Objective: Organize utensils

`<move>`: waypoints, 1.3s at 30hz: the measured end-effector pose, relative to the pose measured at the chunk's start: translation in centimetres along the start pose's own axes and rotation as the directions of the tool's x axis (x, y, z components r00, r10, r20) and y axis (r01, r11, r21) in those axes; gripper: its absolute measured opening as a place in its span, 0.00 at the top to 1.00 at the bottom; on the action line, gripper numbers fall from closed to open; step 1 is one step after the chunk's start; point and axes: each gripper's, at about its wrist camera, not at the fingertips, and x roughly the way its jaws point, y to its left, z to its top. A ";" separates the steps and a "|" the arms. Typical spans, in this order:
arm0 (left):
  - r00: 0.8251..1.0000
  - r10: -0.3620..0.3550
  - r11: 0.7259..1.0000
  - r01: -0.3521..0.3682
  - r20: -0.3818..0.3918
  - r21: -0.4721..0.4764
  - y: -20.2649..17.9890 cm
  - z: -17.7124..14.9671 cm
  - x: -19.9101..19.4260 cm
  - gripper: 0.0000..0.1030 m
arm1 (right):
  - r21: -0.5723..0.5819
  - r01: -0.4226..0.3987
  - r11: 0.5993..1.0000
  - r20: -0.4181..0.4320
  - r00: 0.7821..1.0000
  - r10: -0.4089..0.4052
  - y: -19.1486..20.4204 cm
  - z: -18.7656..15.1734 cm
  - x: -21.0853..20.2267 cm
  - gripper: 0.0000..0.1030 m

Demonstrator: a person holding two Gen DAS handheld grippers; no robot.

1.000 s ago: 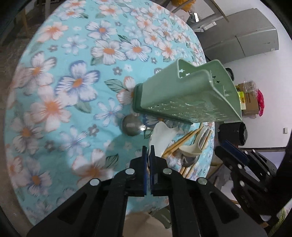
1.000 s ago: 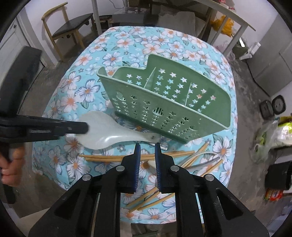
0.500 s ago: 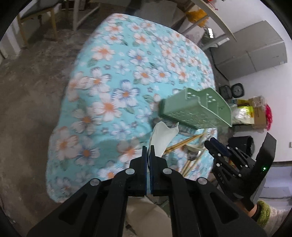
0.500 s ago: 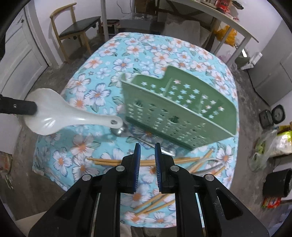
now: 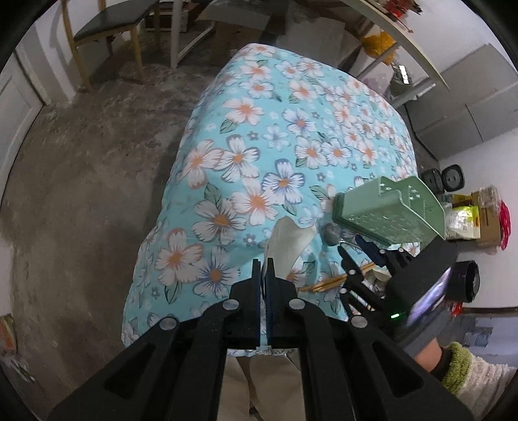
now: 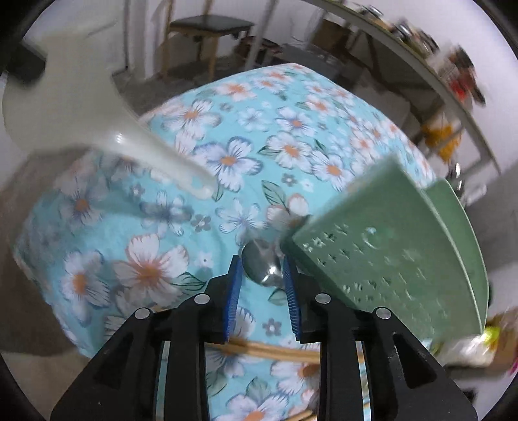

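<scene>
My left gripper (image 5: 264,268) is shut on a white rice spoon (image 5: 288,239) by its wide end and holds it in the air above the near edge of the floral table (image 5: 246,155). In the right wrist view the white spoon (image 6: 81,107) hangs at the upper left. My right gripper (image 6: 261,264) is low over the table with its jaws opening. The bowl of a metal spoon (image 6: 259,257) lies between the fingertips, just left of the green utensil caddy (image 6: 388,259). Wooden chopsticks (image 6: 268,351) lie under the right gripper.
The green caddy (image 5: 388,213) stands near the table's right edge, with the metal spoon (image 5: 332,234) and chopsticks (image 5: 333,280) beside it. A chair (image 5: 106,29) stands on the concrete floor at the far left. Grey cabinets (image 5: 469,107) and boxes line the right wall.
The left gripper lifted the white spoon up and back from the table. The right gripper dropped toward the metal spoon beside the caddy, and its jaws widened.
</scene>
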 end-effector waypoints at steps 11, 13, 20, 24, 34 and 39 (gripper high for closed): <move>1.000 -0.001 0.998 0.001 0.003 -0.060 1.4 -0.1 0.5 0.99 | -0.163 0.100 0.982 -0.041 0.993 -0.108 2.3 -0.7 3.9 0.66; 1.000 -0.002 0.998 0.002 0.003 -0.063 1.6 0.0 0.5 0.99 | -0.170 0.114 0.979 -0.053 0.991 -0.125 2.3 -0.8 4.5 0.67; 1.000 -0.013 0.995 0.012 -0.004 -0.096 2.1 0.1 1.0 0.99 | -0.197 0.180 0.964 -0.041 0.981 -0.192 2.6 -0.6 4.6 0.79; 1.000 -0.015 0.995 0.013 -0.012 -0.103 2.3 0.0 1.3 0.99 | -0.215 0.199 0.956 -0.051 0.975 -0.214 3.0 -0.4 5.5 0.82; 1.000 -0.010 0.995 0.009 -0.008 -0.100 2.2 0.0 1.6 0.99 | -0.263 0.252 0.931 -0.026 0.963 -0.268 4.2 -0.7 5.9 0.89; 1.000 -0.005 0.996 0.006 0.003 -0.089 2.1 0.0 1.4 0.99 | -0.191 0.222 0.956 -0.047 0.971 -0.235 3.2 -0.2 4.9 0.99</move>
